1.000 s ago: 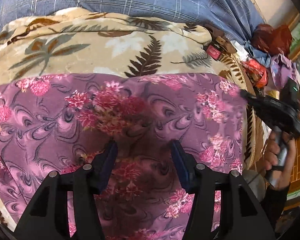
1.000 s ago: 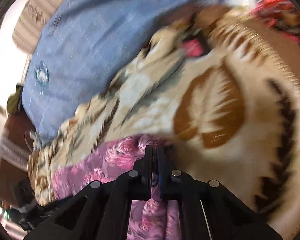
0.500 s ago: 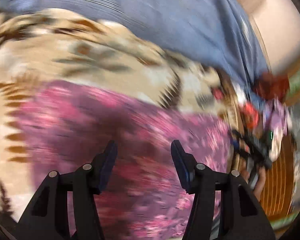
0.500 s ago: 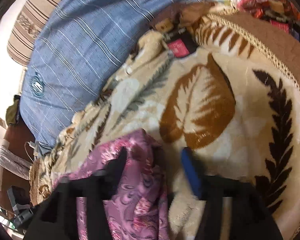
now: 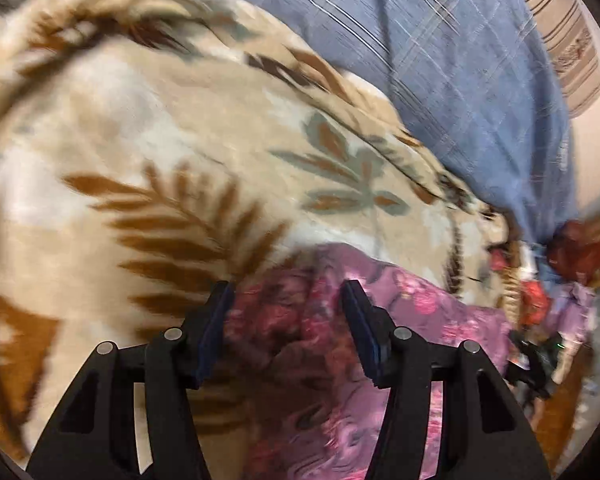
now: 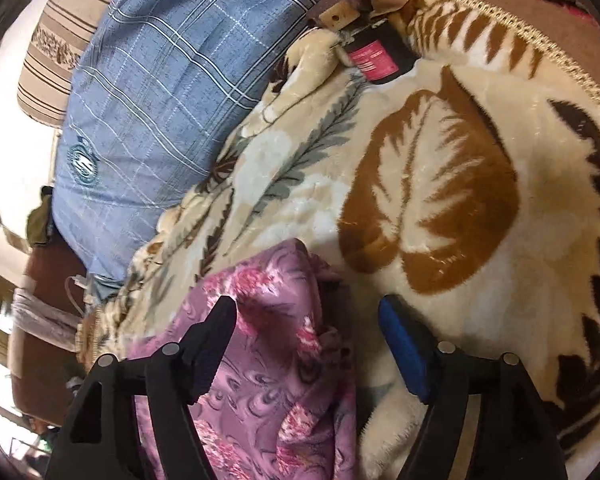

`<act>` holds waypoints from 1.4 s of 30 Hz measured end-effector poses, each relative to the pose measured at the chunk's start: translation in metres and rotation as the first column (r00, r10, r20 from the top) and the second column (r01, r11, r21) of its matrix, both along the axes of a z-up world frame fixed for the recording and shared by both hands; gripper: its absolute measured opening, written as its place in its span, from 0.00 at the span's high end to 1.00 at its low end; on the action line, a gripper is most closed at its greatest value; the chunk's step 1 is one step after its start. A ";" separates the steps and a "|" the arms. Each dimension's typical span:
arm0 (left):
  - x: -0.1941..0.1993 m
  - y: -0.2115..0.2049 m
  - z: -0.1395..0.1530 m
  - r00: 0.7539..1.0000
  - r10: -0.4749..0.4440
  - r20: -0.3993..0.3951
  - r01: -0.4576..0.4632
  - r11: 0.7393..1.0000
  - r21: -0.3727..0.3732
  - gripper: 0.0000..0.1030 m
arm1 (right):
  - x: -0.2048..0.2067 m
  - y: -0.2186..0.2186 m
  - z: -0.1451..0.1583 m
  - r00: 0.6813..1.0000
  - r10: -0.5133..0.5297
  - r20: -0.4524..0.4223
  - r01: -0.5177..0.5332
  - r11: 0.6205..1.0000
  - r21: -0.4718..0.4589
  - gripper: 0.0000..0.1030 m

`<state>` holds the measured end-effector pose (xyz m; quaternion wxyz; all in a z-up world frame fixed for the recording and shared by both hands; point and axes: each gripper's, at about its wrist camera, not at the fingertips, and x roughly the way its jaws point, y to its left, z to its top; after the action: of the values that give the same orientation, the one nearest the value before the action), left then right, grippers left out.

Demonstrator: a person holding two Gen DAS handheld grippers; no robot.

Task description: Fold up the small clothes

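1 purple floral cloth [image 6: 268, 380] on 1 leaf-print blanket [image 6: 440, 184].

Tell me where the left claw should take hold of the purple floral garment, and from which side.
Take the raised corner of the purple floral garment, the bunched fold lying between the open left claw pads. Come from above, angled down, since that fold stands up off the leaf-print blanket while the rest lies flat.

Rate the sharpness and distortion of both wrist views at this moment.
Left wrist view: motion-smeared, the leaf-print blanket and purple floral garment both soft, only the left claw crisp. Right wrist view: mostly sharp, blanket pile readable, slight blur at the left edge. Both show strong fisheye bending and dark corner vignetting.
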<state>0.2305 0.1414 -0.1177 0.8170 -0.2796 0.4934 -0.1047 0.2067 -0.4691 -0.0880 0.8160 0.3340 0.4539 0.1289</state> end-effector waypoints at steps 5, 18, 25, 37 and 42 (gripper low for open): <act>0.002 -0.016 -0.007 0.994 -0.105 0.028 0.108 0.984 -0.141 0.47 | 0.006 0.001 -0.009 1.000 -0.010 -0.028 0.010 1.000 0.009 0.66; -0.019 -0.010 0.037 0.982 -0.083 0.168 0.100 0.990 -0.097 0.88 | -0.010 0.018 0.034 0.995 0.013 0.103 -0.004 0.997 -0.081 0.90; -0.002 0.010 0.102 0.957 -0.056 0.285 0.076 0.995 -0.063 0.88 | 0.019 0.041 0.089 0.979 0.054 0.197 -0.032 0.993 -0.116 0.91; 0.105 -0.008 0.038 0.983 -0.083 0.164 0.064 0.991 0.117 0.84 | 0.151 0.062 0.027 0.994 0.094 0.058 -0.076 0.963 -0.260 0.85; 0.107 0.006 0.019 0.993 -0.075 0.094 0.065 0.992 0.105 0.69 | 0.125 0.044 0.023 1.000 -0.015 0.009 0.017 0.978 -0.206 0.66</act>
<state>0.3376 0.1476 -0.0986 0.8492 -0.2147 0.4668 -0.1217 0.3314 -0.4248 -0.0653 0.8489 0.2510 0.4589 0.0758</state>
